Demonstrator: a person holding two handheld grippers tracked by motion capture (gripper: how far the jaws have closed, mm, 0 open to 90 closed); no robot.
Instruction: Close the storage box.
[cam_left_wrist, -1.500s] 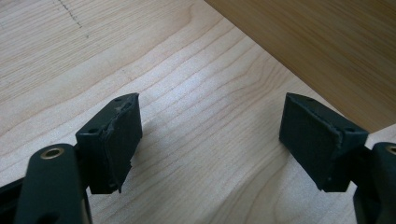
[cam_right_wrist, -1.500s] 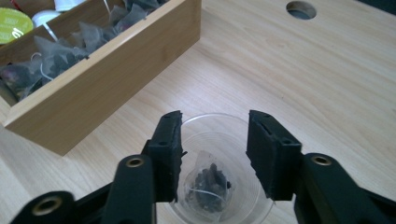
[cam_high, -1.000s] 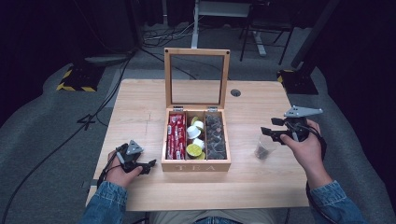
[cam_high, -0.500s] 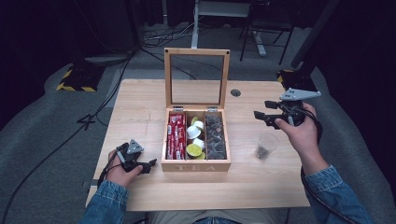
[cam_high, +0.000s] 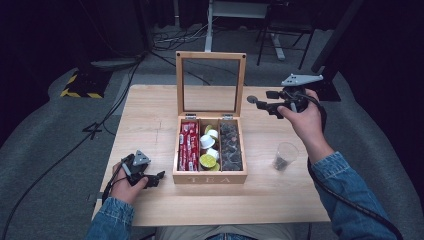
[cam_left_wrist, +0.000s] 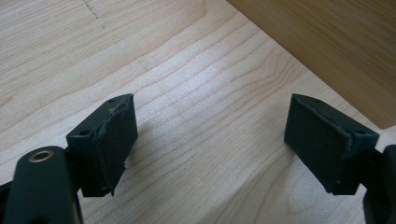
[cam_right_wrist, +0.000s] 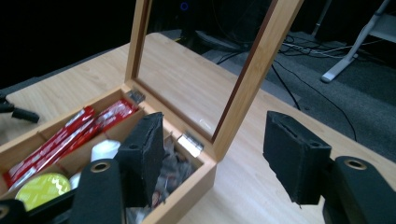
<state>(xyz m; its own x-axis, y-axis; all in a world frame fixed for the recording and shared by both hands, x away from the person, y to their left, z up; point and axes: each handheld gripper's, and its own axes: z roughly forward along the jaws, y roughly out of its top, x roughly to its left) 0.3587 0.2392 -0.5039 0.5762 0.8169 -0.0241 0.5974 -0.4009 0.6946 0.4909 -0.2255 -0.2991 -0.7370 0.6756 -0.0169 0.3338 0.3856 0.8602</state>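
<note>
The box (cam_high: 210, 150) sits open and full, the cup (cam_high: 285, 156) stands beside it, and both tongs (left (cam_left_wrist: 210, 140), right (cam_right_wrist: 212, 154)) are spread wide, holding nothing, so work remains.

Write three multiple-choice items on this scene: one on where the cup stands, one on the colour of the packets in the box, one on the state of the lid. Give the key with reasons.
1. Where does the cup stand?
A. inside the box
B. on the table, right of the box
C. in the left gripper

2. What colour are the packets in the left compartment?
A. red
B. blue
C. white

3. How is the lid?
A. shut
B. lying flat behind the box
C. open, standing upright

Key: 1 B, the cup sits on bare table beside the box. 2 A, red shows in the high view and the right gripper view. 3 C, its frame rises from the hinges.
</note>
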